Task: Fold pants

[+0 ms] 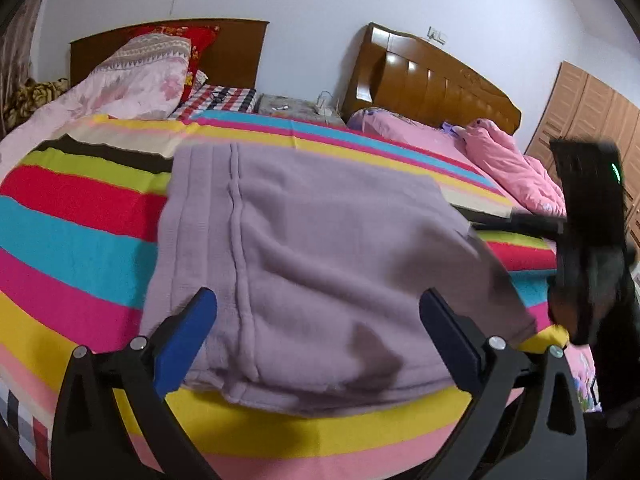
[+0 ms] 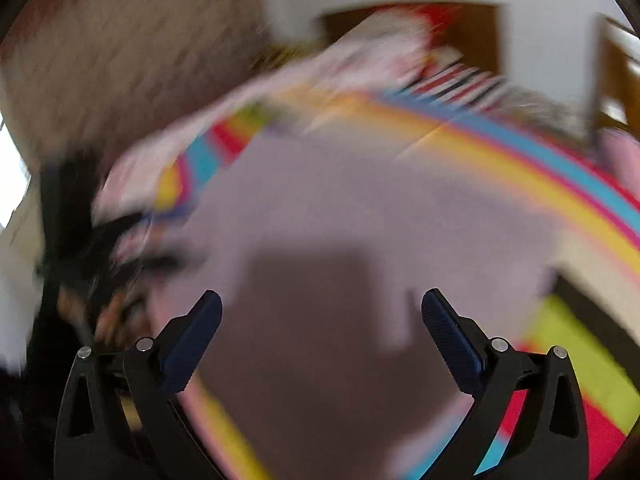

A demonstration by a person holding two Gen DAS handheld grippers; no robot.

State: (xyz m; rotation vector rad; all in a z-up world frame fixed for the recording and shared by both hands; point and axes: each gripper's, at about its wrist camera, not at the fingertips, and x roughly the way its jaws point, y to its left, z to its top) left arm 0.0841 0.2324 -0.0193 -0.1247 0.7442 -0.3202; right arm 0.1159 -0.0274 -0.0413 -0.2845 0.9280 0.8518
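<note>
The lilac fleece pants (image 1: 312, 240) lie folded into a thick rectangle on the striped bed sheet (image 1: 80, 220), with a ribbed band along their left side. My left gripper (image 1: 318, 296) hovers open over the pants' near edge, with nothing between its blue pads. The right gripper's black body (image 1: 592, 216) is a blur at the right, beside the pants' far right corner. The right wrist view is heavily smeared. In it my right gripper (image 2: 322, 294) stands open above the pants (image 2: 360, 200), casting a shadow on them, its jaws empty.
A pink floral quilt (image 1: 132, 84) and a red pillow (image 1: 192, 40) are piled at the back left by a dark headboard. A second bed with pink bedding (image 1: 508, 168) lies to the right, with a small bedside stand (image 1: 296, 108) between them. Wooden wardrobe doors (image 1: 588, 112) fill the far right.
</note>
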